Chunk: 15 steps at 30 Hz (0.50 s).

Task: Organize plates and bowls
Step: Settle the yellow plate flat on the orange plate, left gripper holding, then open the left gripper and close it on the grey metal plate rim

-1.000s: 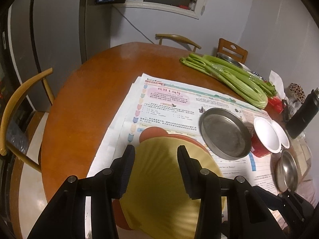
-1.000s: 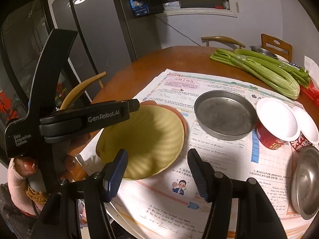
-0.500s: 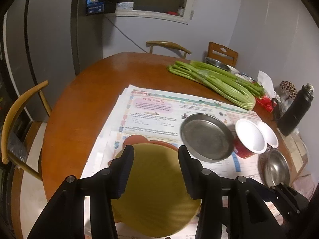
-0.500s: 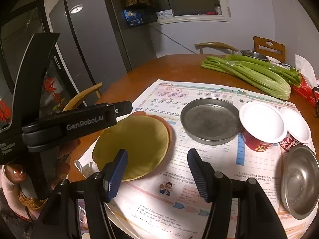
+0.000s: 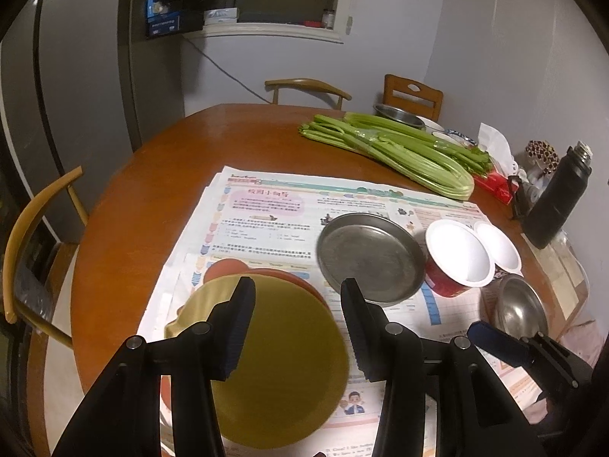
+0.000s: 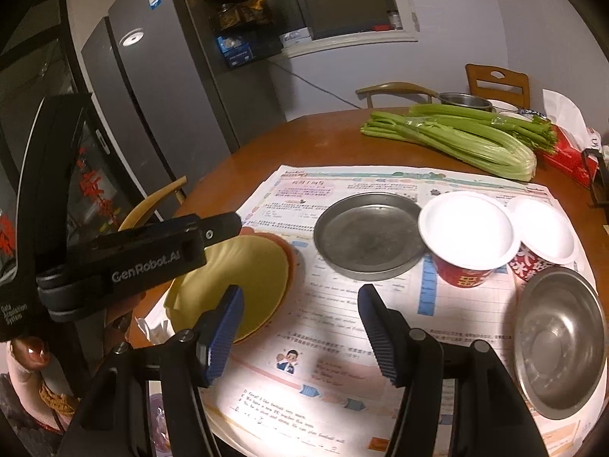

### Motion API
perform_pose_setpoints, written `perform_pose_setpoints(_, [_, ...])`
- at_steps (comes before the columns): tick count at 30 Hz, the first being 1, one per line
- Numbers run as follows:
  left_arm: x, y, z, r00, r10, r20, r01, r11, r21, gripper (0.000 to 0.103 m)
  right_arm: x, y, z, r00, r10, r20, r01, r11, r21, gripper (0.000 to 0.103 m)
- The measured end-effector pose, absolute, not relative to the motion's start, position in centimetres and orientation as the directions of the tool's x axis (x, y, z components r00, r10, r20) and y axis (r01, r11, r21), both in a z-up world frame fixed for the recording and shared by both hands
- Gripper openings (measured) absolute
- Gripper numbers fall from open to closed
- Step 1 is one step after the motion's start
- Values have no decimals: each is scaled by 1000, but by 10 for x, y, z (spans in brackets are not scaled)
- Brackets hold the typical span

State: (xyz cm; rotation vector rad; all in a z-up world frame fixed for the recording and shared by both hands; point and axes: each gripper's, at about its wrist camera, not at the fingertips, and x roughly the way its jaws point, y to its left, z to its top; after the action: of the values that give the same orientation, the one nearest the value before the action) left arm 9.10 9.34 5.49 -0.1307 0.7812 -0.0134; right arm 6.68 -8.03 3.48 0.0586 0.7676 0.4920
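Left gripper (image 5: 295,297) held part open and empty above yellow plate (image 5: 281,365), right gripper (image 6: 298,306) part open over newspaper (image 6: 342,342), nothing gripped, metal plate (image 6: 369,234) just beyond, steel bowl (image 6: 559,339) seen rightward.

You see a round wooden table (image 5: 152,190) spread with printed sheets (image 5: 274,213); celery (image 5: 399,152), a black flask (image 5: 557,202), chairs (image 5: 308,87) and a grey refrigerator (image 6: 160,95) beyond.
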Motion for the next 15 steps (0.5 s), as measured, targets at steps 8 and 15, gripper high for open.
perform_pose_setpoints(8, [89, 75, 58, 705, -85, -704, -1, 993, -121, 48, 71, -109, 40, 643, 439, -628, -369, 896, 248, 63])
perform_pose_setpoints(15, [96, 63, 56, 688, -113, -717, 32, 992, -125, 49, 82, -140, 37, 660, 415, -626, -299, 910, 289, 63])
